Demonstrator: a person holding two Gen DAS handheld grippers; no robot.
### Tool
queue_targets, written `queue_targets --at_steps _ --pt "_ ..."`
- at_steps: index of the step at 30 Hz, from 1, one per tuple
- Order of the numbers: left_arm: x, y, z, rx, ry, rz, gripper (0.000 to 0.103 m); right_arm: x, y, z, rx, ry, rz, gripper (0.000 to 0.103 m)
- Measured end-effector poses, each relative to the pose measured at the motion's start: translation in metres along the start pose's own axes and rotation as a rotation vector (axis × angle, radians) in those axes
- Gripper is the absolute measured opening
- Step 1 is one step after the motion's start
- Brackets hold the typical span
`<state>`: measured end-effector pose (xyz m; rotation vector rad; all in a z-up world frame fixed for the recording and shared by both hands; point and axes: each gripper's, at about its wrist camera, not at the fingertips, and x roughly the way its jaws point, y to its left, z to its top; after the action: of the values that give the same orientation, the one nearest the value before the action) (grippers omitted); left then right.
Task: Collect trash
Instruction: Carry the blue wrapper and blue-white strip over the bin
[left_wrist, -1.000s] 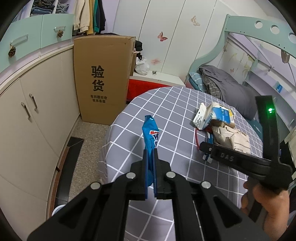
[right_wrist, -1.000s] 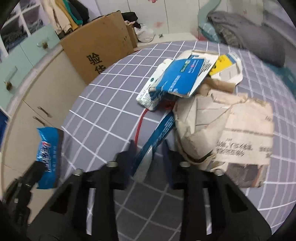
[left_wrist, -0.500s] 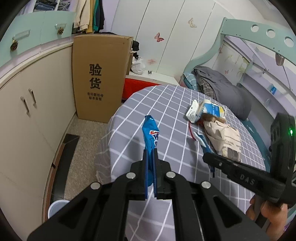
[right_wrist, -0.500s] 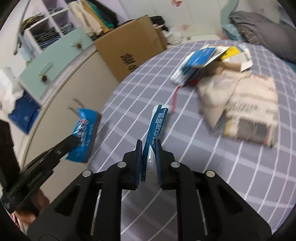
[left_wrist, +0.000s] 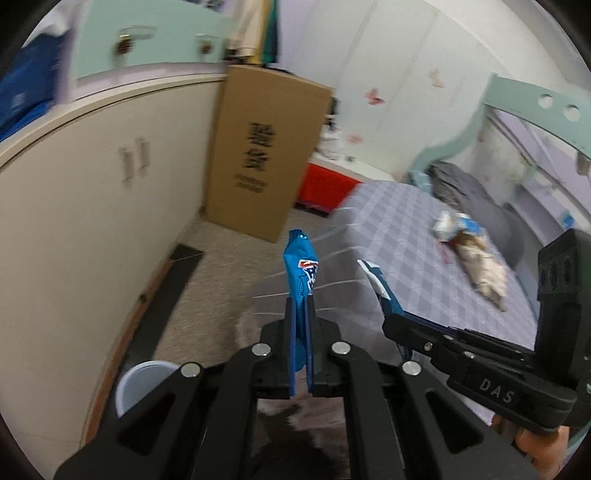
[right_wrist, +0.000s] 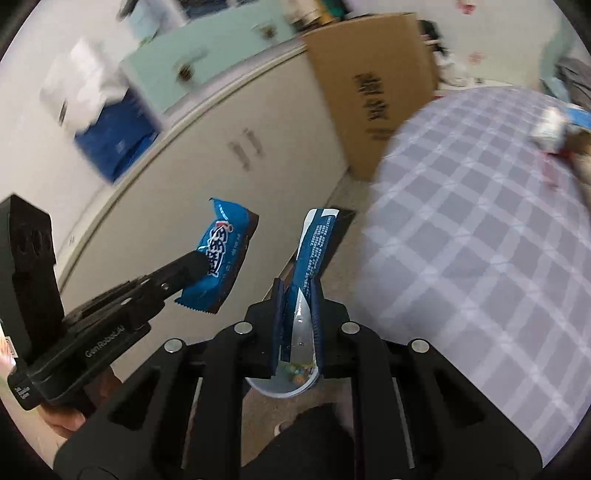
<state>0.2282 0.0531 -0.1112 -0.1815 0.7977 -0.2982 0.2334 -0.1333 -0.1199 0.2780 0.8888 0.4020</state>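
— Beside the bed, over the floor: item one, left gripper (left_wrist: 300, 325), jaws clamped on a blue snack wrapper (left_wrist: 301, 275), held clear of the bedspread.

— And the other?

— Item two, right gripper (right_wrist: 297, 314), jaws just closed further and now pinched on a long blue-and-white wrapper (right_wrist: 314, 247), upright between the pads. Both wrappers are off the bed (right_wrist: 480, 229).

— Where do they go?

— Item three, a white bin (right_wrist: 282, 380) on the floor, low under the right gripper; some coloured scraps show inside. The left wrist view catches a white rim (left_wrist: 140, 384) by the cupboard (left_wrist: 74, 229), likely the same bin, though blur leaves that unsure.

— So, how far along?

— Two pieces lifted, neither dropped yet. Item four, outstanding: a heap of crumpled paper and cartons (left_wrist: 469, 254) on the checked cover, well apart from both grippers. I'd judge it under halfway: release these two, then return for the heap.
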Motion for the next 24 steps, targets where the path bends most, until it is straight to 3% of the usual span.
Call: queue_targets --at_steps 5,13,15,17,20,24 --pt "0.0 0.054 -0.017 -0.053 0.036 0.107 0.004 0.059 0.052 -0.014 -0.098 0.072 0.042 0.015" --pt "0.023 0.127 -0.046 -0.14 0.128 0.24 0.006 0.117 0.072 -0.043 -0.107 0.16 0.058 0.014" --pt "0.033 0.142 -0.052 -0.169 0.169 0.268 0.015 0.13 0.075 -0.047 -0.101 0.179 0.053 0.015" --pt "0.042 0.151 -0.058 -0.184 0.207 0.292 0.045 0.139 0.074 -0.052 -0.095 0.2 0.051 0.015" --pt "0.045 0.16 -0.067 -0.196 0.209 0.337 0.054 0.145 0.073 -0.057 -0.096 0.221 0.05 0.015" --pt "0.043 0.163 -0.073 -0.194 0.212 0.35 0.057 0.148 0.073 -0.062 -0.1 0.236 0.054 0.015"
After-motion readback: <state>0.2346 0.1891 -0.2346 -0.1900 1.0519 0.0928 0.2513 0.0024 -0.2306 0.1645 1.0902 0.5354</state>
